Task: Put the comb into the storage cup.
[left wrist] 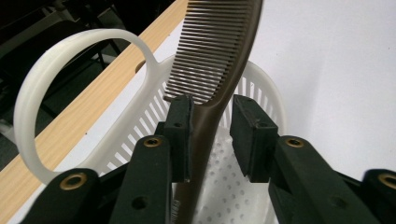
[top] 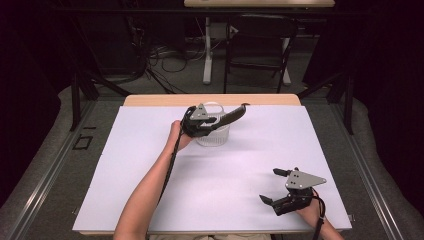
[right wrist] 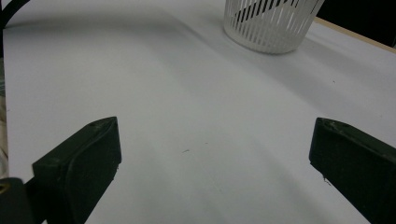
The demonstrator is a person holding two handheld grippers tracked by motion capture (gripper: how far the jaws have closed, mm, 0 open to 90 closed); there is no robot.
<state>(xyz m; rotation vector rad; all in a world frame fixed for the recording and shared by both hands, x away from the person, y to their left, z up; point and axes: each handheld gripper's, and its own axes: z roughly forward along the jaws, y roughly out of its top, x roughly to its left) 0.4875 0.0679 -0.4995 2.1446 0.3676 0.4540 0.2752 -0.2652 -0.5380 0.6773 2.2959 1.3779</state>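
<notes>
From my seat the bench (top: 150,200) runs away from me, and the basket (top: 212,137) stands on it toward the far edge, a little left of the middle. My left gripper (top: 220,121) sits over the basket, reaching from its left side across the rim. The comb (left wrist: 212,70) lies between that gripper's jaws, its handle end down inside the basket and its toothed end sticking out past the far right rim. My right gripper (top: 270,186) is near the front right corner of the bench, well apart from the basket, pointing left. Behind the bench, on the floor, stands a folding chair (top: 260,45).
</notes>
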